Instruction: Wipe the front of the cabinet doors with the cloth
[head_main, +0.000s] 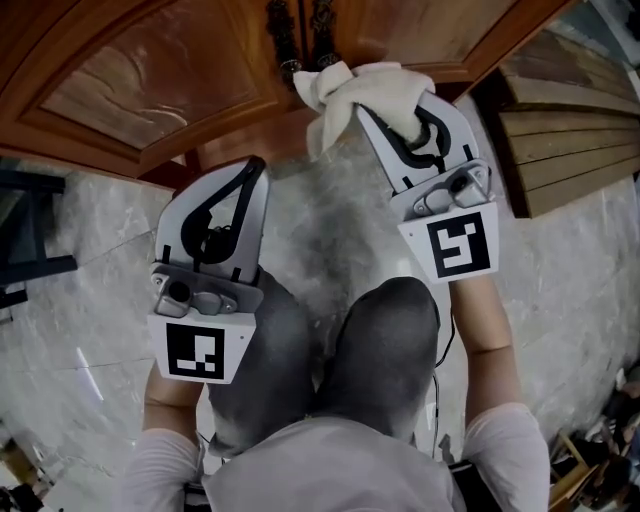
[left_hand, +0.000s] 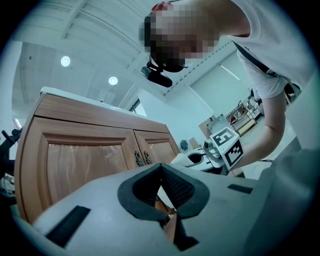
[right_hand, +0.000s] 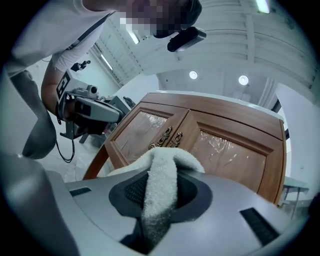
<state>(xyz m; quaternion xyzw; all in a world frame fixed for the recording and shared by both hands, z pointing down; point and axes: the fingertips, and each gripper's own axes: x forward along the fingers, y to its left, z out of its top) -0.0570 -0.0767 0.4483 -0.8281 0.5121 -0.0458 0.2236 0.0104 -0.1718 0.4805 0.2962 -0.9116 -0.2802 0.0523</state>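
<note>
The white cloth (head_main: 362, 88) is bunched at the tip of my right gripper (head_main: 392, 102), which is shut on it just in front of the wooden cabinet doors (head_main: 170, 75), below their dark metal handles (head_main: 300, 28). In the right gripper view the cloth (right_hand: 162, 182) runs down between the jaws, with both glossy doors (right_hand: 227, 150) and the handles (right_hand: 168, 136) right behind it. My left gripper (head_main: 254, 166) hangs lower and to the left, off the cabinet, shut with nothing in it. In the left gripper view its jaws meet, and the doors (left_hand: 85, 165) stand beyond.
The cabinet stands on a grey marble floor (head_main: 90, 300). A black stand (head_main: 25, 245) is at the left edge. Wooden planks (head_main: 570, 130) lie to the right of the cabinet. The person's knees (head_main: 390, 335) are below the grippers.
</note>
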